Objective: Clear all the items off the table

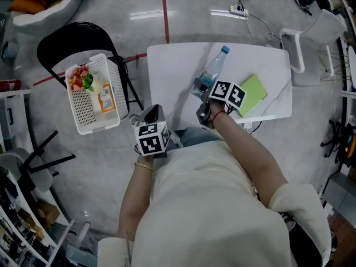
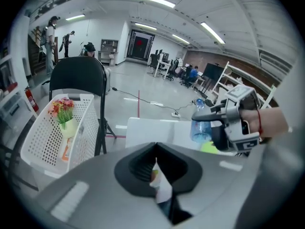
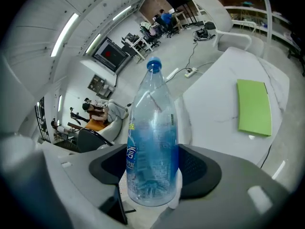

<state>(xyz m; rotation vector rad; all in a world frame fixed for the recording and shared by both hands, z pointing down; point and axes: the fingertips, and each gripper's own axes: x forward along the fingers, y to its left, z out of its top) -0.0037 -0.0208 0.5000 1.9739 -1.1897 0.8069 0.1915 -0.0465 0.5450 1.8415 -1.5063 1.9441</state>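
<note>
Between the right gripper's point(image 3: 153, 178) jaws sits a clear plastic water bottle point(image 3: 152, 137) with a blue cap and a blue label. The jaws stand fairly wide and both pads press on its lower body near the base. In the head view the bottle point(image 1: 212, 72) slants over the white table point(image 1: 175, 74), with its cap pointing away from the person and its base at the right gripper point(image 1: 201, 90) near the table's middle. Just to the right of that gripper, a flat green notepad point(image 1: 253, 93) lies on the tabletop near the front edge, apart from the bottle. The right gripper view shows the same pad point(image 3: 254, 107) flat on the white surface.

The left gripper point(image 1: 151, 114) hangs off the table's near left corner, between the table and a white perforated basket point(image 1: 79, 122). Its jaws are pressed together with nothing gripped between them, as the left gripper view point(image 2: 157, 175) shows.

The basket rests on the seat of a black folding chair point(image 1: 69, 38) to the left of the table. It holds a small bunch of red and green artificial flowers point(image 1: 81, 78) at its far end and an orange-printed packet point(image 1: 106, 100) beside them. On the grey floor beyond the table lie a white power strip point(image 1: 238, 10) and its cable. A white chair point(image 1: 311, 35) stands at the table's far right corner.
</note>
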